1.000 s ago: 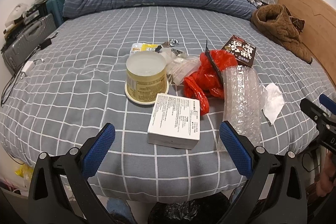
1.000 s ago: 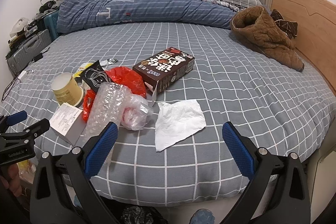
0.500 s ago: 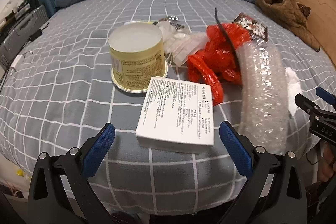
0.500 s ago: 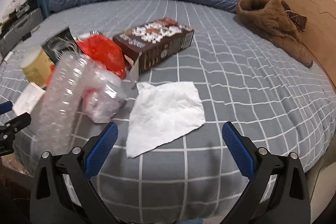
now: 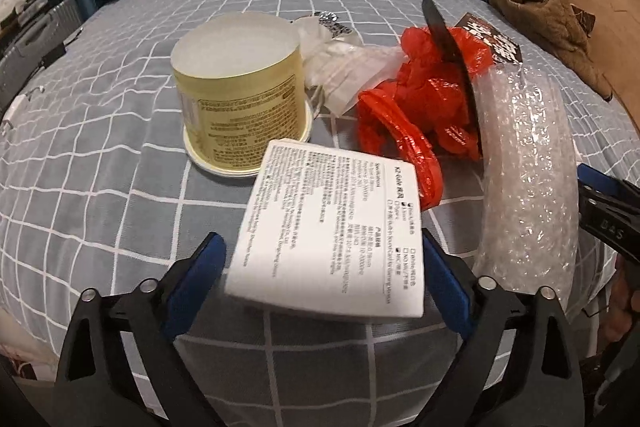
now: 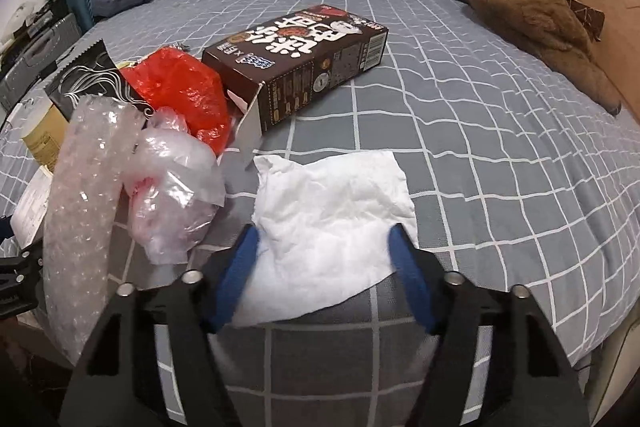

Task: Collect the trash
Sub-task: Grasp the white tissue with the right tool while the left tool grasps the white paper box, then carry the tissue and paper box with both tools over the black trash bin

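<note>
Left gripper (image 5: 323,269): blue-padded jaws wide apart, just been narrowing a little, straddling the near end of a flat white cardboard box with small black print (image 5: 332,227). Left pad clear of the box; right pad at its corner, contact uncertain. Box lies on the grey bed sheet with white grid lines (image 5: 100,155), near the bed's front edge, its far end against an upturned pale-yellow paper tub (image 5: 240,95).

Right gripper (image 6: 323,263): jaws about half apart, just been closing, with a crumpled white paper tissue (image 6: 332,219) between them. Pads sit at the tissue's near edges; a firm pinch is not evident. Tissue lies flat and wrinkled, just in front of a dark brown printed carton (image 6: 304,67), beside a roll of clear bubble wrap (image 6: 84,203) and a crumpled red plastic bag (image 6: 180,91).
</note>
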